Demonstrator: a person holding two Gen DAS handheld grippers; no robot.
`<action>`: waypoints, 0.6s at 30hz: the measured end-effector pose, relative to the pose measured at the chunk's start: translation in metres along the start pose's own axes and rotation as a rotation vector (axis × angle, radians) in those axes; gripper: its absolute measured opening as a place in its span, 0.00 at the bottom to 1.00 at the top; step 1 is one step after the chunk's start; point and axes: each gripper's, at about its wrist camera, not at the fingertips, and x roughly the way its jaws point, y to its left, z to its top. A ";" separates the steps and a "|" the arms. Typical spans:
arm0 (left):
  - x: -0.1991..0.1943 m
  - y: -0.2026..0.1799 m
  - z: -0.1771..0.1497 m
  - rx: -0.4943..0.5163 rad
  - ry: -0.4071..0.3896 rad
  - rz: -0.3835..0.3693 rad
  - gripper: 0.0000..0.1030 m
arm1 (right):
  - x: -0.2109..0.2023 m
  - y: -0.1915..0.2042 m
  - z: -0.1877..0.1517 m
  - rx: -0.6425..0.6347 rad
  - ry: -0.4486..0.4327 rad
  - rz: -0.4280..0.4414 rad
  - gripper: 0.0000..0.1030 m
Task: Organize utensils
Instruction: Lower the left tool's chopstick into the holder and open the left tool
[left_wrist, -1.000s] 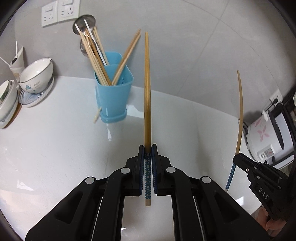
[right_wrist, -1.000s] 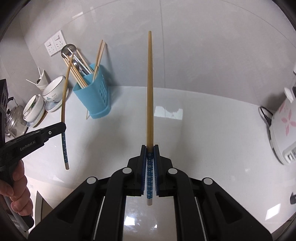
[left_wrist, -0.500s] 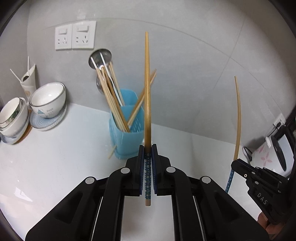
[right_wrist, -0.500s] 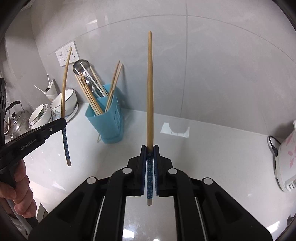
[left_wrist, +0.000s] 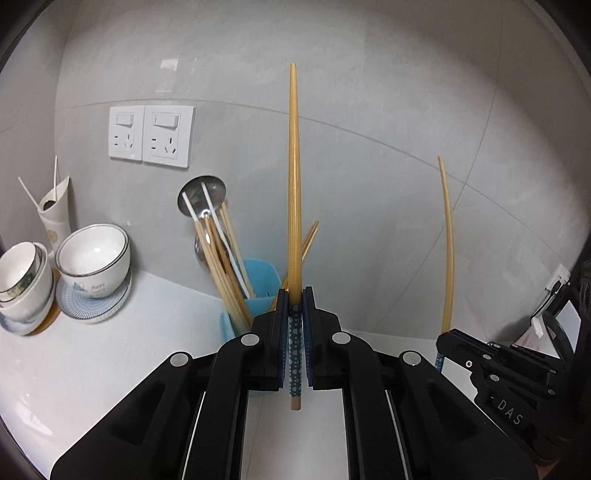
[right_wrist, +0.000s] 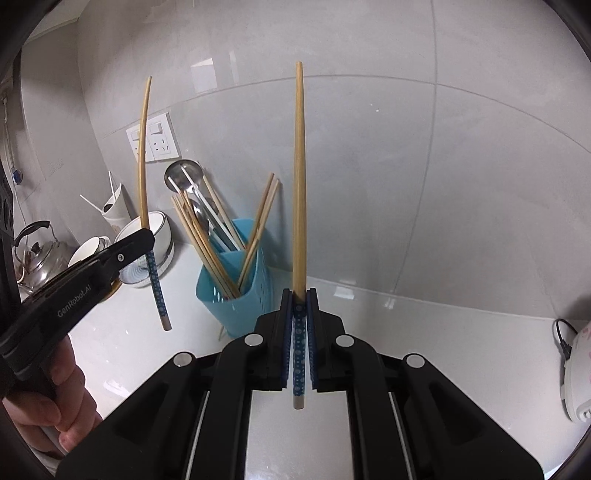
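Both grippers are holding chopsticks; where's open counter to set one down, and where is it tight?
Bare white counter runs from the blue holder right to the rice cooker. More lies in front of the bowls, left of the holder. Crowded: the back-left corner, with stacked bowls, kettle and paper cup. The holder is packed with chopsticks leaning left and right.

Two bamboo chopsticks (left_wrist: 294, 192) (right_wrist: 299, 184) with blue dotted handles stood upright near a blue holder (right_wrist: 236, 299) crowded with chopsticks.
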 end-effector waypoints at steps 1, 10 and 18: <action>0.003 0.001 0.002 0.006 -0.010 0.000 0.07 | 0.002 0.002 0.003 -0.003 -0.006 0.004 0.07; 0.037 0.010 0.011 0.026 -0.054 -0.015 0.07 | 0.024 0.013 0.025 -0.017 -0.035 0.022 0.07; 0.070 0.015 0.005 0.041 -0.044 0.000 0.07 | 0.045 0.015 0.029 -0.016 -0.018 0.022 0.06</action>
